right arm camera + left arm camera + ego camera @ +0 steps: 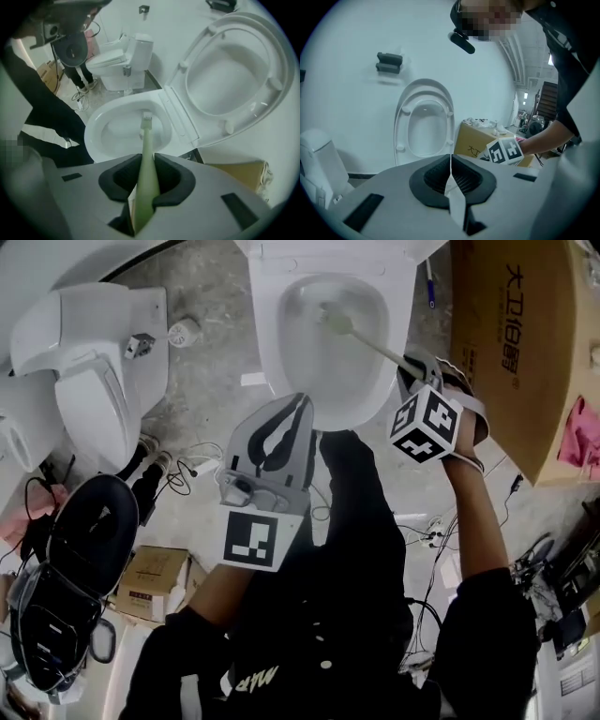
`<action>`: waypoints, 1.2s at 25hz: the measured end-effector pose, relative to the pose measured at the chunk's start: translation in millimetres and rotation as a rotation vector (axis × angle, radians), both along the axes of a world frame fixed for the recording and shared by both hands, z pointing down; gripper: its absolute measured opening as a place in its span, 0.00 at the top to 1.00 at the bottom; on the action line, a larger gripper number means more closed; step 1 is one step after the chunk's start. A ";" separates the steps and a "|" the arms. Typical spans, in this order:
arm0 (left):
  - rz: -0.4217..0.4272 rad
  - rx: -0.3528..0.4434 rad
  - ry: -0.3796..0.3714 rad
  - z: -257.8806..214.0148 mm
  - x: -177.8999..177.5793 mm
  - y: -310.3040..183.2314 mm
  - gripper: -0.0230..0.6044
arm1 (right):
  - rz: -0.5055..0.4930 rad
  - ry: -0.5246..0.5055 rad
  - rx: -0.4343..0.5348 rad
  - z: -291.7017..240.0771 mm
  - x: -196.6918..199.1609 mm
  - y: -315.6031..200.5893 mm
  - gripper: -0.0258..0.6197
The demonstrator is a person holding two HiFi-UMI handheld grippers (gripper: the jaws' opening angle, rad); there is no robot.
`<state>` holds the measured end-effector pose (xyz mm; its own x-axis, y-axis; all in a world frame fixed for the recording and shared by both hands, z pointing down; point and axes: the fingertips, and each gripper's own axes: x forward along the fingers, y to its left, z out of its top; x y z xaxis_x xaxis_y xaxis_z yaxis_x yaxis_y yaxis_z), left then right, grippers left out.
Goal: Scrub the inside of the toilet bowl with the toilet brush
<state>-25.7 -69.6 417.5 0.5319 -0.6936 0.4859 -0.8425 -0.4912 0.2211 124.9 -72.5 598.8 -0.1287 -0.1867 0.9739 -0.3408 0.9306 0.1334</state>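
While the right gripper [143, 171] clamps the pale green toilet brush [366, 338] by its handle, the brush head sits low inside the toilet bowl [270, 343] (seat [262, 110] tipped up), and the left gripper [281, 432] hangs at the front rim, jaws pressed together on nothing.

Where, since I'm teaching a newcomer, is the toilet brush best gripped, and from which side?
On the slim green handle of the toilet brush, back from the bristles, as the right gripper does: jaws across the shaft, coming from the front of the toilet bowl, opposite the raised lid, so the head reaches inside.
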 end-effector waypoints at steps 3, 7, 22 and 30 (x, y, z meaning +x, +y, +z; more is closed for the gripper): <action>0.008 0.034 0.015 -45.8 -0.1 0.8 0.92 | 0.053 -0.044 0.032 -61.9 1.9 8.5 0.81; 0.021 0.067 0.027 -90.1 -2.6 0.7 0.92 | 0.128 -0.116 0.076 -133.1 4.7 15.3 0.81; 0.016 0.244 0.001 -288.2 -16.3 53.4 0.92 | 0.493 -0.621 0.222 -382.6 6.9 85.5 0.81; -0.003 0.352 0.017 -347.8 -26.2 69.9 0.92 | 0.579 -0.812 0.406 -468.0 8.8 87.9 0.81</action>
